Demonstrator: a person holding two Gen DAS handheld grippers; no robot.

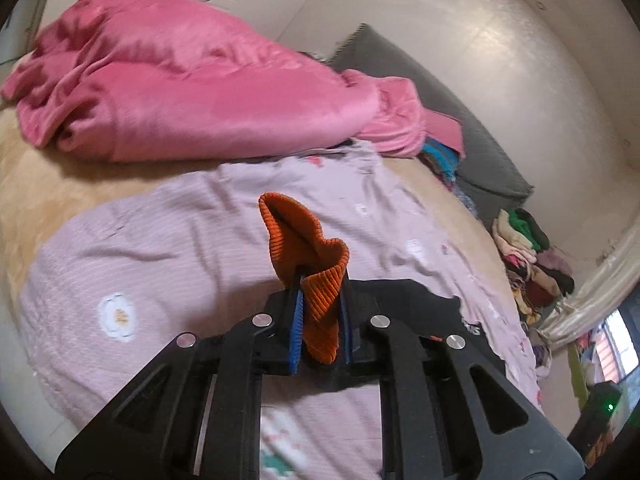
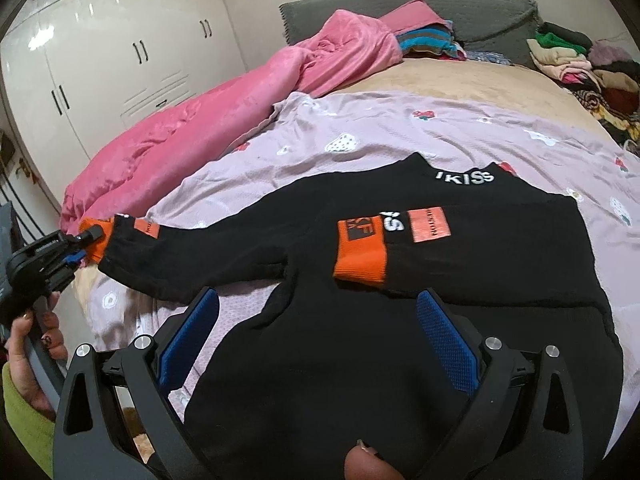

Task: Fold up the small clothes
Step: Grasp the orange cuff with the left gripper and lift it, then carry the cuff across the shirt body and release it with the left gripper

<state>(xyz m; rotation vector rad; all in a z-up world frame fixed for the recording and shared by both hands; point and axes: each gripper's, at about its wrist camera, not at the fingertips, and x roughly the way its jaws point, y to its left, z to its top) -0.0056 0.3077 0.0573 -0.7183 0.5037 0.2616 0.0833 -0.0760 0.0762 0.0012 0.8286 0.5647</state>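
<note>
A small black sweater (image 2: 320, 340) with orange cuffs lies flat on a lilac flowered sheet (image 2: 380, 128). One sleeve is folded across the chest, its orange cuff (image 2: 362, 254) near the middle. The other sleeve stretches left. My left gripper (image 1: 320, 292) is shut on that sleeve's orange cuff (image 1: 308, 240); it also shows in the right wrist view (image 2: 90, 236), at the left edge. My right gripper (image 2: 320, 304) is open and empty, hovering over the sweater's lower body.
A pink blanket (image 2: 180, 132) is bunched at the left and back of the bed. A grey cushion (image 2: 460, 16) and piles of mixed clothes (image 2: 580, 60) lie at the far end. White wardrobes (image 2: 120, 52) stand beyond the bed.
</note>
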